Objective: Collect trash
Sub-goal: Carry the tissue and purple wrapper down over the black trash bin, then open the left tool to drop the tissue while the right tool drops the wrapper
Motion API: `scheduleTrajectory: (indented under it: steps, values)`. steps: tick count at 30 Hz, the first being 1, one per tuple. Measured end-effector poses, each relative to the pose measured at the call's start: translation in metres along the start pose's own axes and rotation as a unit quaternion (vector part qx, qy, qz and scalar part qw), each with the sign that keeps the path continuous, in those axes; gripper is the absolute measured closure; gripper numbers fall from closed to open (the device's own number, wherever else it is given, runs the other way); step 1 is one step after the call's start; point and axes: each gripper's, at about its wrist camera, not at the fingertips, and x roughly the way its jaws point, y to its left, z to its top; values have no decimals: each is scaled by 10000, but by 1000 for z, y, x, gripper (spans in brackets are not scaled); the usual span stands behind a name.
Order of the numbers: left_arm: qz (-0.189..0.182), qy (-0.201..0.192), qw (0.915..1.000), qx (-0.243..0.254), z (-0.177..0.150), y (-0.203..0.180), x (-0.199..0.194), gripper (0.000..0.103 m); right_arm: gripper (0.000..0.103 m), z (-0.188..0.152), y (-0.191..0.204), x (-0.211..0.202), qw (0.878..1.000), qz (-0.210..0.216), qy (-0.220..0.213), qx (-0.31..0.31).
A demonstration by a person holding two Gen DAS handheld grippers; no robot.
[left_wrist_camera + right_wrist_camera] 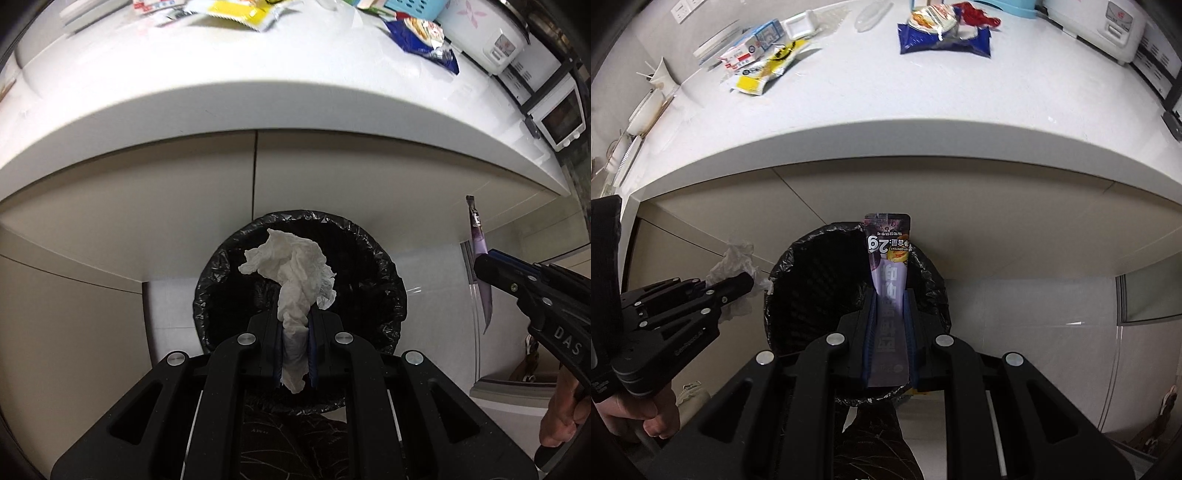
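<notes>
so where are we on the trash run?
Done: cannot tell; the bin interior is dark. In hand: left gripper clamps a crumpled tissue, right gripper a purple wrapper, both over the bin. Left: yellow packet, blue bag and other litter on the counter.

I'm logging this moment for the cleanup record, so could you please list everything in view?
Tissue: 1, white, crumpled, in left gripper over bin.
Sachet: 1, purple, in right gripper over bin.
Bin: 1, black liner, floor below counter.
Snack bag: 1, blue, on counter.
Yellow wrapper: 1, on counter.
Carton: 1, white-blue, on counter.
Rice cooker: 1, white, counter's right.
Left gripper: black, shut.
Right gripper: black, shut.
</notes>
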Motion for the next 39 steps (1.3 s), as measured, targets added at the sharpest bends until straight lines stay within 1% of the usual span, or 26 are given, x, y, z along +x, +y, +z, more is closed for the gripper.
scheduleTrajectory:
  steps: [11, 18, 22, 23, 24, 25, 26, 28, 30, 31, 33, 34, 36, 37, 39]
  values:
    - [20, 190, 9996, 219, 1, -16, 32, 94, 90, -5, -10, 0, 9998, -116, 66, 152]
    - [-46, 211, 9989, 428, 1, -31, 41, 94, 90, -7, -14, -3, 9995, -177, 77, 238]
    - [-47, 141, 9985, 529, -1, -37, 39, 89, 90, -7, -14, -5, 9996, -212, 86, 192]
    - [-90, 129, 9987, 482, -2, -37, 37, 86, 90, -6, -13, -5, 9996, -214, 80, 180]
    - [-105, 137, 9989, 427, -1, -36, 37, 77, 90, -5, -13, -6, 9996, -210, 78, 192]
    - [-111, 123, 9992, 375, -1, -35, 37, 71, 89, -5, -15, -6, 9995, -194, 76, 229]
    - [-111, 82, 9993, 335, -1, -34, 35, 60, 89, -3, -16, -6, 9995, -180, 84, 255]
    - [-128, -32, 9993, 356, 0, -35, 33, 54, 89, -2, -14, -6, 9996, -220, 70, 185]
    - [-119, -97, 9993, 334, 1, -36, 30, 39, 89, -1, -12, -7, 9996, -237, 43, 160]
    - [-134, -134, 9994, 286, 1, -35, 28, 36, 89, -2, -13, -8, 9996, -212, 37, 182]
    - [-63, -161, 9995, 271, 3, -35, 25, 27, 89, -1, -12, -8, 9996, -210, 39, 169]
    - [-33, -206, 9994, 291, 4, -35, 23, 25, 89, -1, -11, -9, 9997, -209, 38, 137]
    - [-35, -253, 9994, 232, 6, -32, 18, 14, 89, -1, -11, -12, 9997, -207, 13, 115]
    - [-12, -278, 9995, 172, 7, -30, 16, 13, 89, 0, -11, -13, 9997, -189, -3, 128]
    - [-11, -353, 9993, 97, 10, -25, 10, 6, 89, 0, -12, -17, 9997, -190, -39, 113]
